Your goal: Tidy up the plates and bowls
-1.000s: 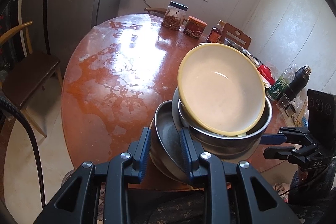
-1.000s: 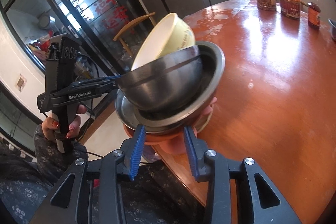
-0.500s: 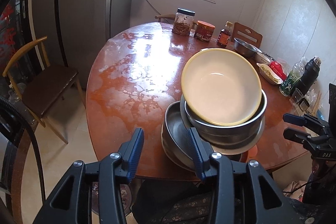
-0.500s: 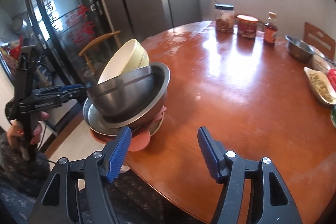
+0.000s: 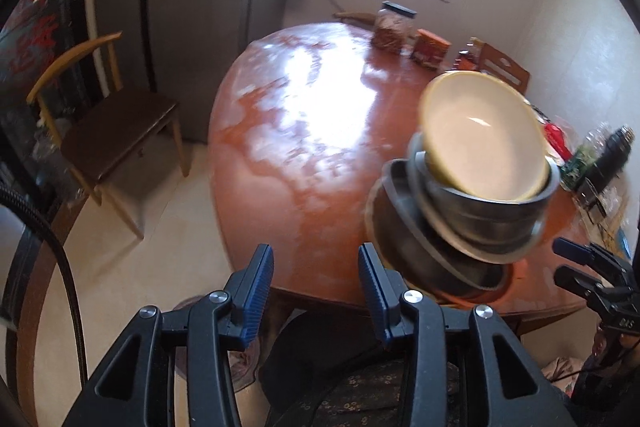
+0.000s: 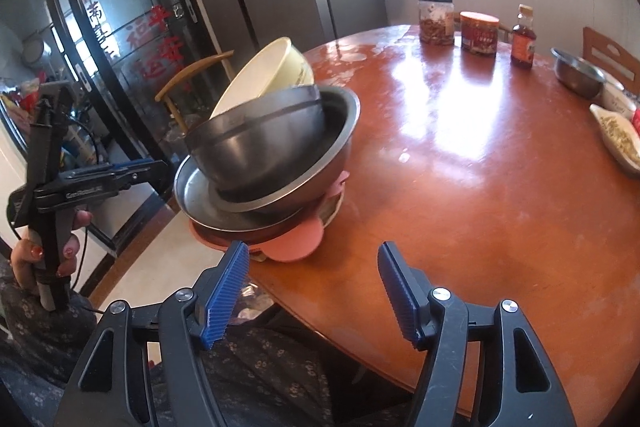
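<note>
A stack of dishes stands at the near edge of the round wooden table (image 6: 480,155). A tilted yellow bowl (image 5: 480,135) (image 6: 272,75) lies on top, in a steel bowl (image 6: 260,143) (image 5: 488,211), inside a wider steel bowl (image 6: 336,155), on a steel plate (image 6: 200,199) and a pink plate (image 6: 296,243). My left gripper (image 5: 316,267) is open and empty, left of the stack; it also shows in the right wrist view (image 6: 152,167). My right gripper (image 6: 312,283) is open and empty, in front of the stack; it also shows in the left wrist view (image 5: 568,259).
At the far side stand a glass jar (image 6: 436,19), a red tin (image 6: 480,33) and a sauce bottle (image 6: 524,39). A steel bowl (image 6: 576,71) and a dish of food (image 6: 616,139) are at the right. A wooden chair (image 5: 108,123) stands left of the table.
Both grippers opened, let go of the stack and pulled back from it. The stack now rests on the table edge.
</note>
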Tool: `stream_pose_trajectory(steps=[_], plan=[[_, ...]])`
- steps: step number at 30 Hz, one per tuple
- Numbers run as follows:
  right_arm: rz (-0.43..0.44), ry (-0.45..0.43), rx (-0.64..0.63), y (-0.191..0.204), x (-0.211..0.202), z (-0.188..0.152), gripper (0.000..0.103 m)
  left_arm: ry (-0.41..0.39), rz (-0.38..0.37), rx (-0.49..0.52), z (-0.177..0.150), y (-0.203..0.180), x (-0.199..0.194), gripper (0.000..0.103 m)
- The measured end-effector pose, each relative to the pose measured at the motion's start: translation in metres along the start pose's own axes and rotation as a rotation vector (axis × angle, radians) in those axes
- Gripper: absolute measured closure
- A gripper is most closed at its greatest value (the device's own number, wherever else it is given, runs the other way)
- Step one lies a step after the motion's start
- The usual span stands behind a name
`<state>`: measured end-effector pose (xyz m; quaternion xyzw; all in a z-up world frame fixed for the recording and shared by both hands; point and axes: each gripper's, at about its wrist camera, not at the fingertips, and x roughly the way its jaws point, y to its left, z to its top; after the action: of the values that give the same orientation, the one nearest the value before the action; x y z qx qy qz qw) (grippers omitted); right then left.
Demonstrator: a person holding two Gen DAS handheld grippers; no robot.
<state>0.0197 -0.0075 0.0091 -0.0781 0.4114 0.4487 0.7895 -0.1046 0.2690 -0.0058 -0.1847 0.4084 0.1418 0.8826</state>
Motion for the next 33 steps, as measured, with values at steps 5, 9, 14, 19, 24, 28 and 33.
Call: stream_pose_trajectory(steps=[5,9,14,19,24,28,33], plan=[[0.009,-0.008,0.046,-0.004,0.014,0.005,0.034,0.051,-0.044,-0.017,0.011,0.014,0.033,0.059],[0.015,0.016,0.066,-0.005,0.024,0.007,0.034,0.070,-0.091,0.027,0.016,0.005,0.048,0.059],[0.011,0.042,0.070,-0.004,0.036,0.008,0.034,0.069,-0.088,0.102,0.018,-0.013,0.055,0.059],[-0.003,0.059,0.064,-0.002,0.043,0.007,0.034,0.078,-0.093,0.116,0.022,-0.016,0.062,0.059],[-0.015,0.064,0.069,-0.004,0.044,0.006,0.034,0.086,-0.105,0.145,0.027,-0.025,0.067,0.059],[-0.032,0.065,0.079,-0.010,0.040,0.004,0.034,0.092,-0.110,0.167,0.031,-0.039,0.073,0.060],[-0.060,0.060,0.096,-0.024,0.030,-0.002,0.034,0.098,-0.123,0.204,0.037,-0.062,0.084,0.060]])
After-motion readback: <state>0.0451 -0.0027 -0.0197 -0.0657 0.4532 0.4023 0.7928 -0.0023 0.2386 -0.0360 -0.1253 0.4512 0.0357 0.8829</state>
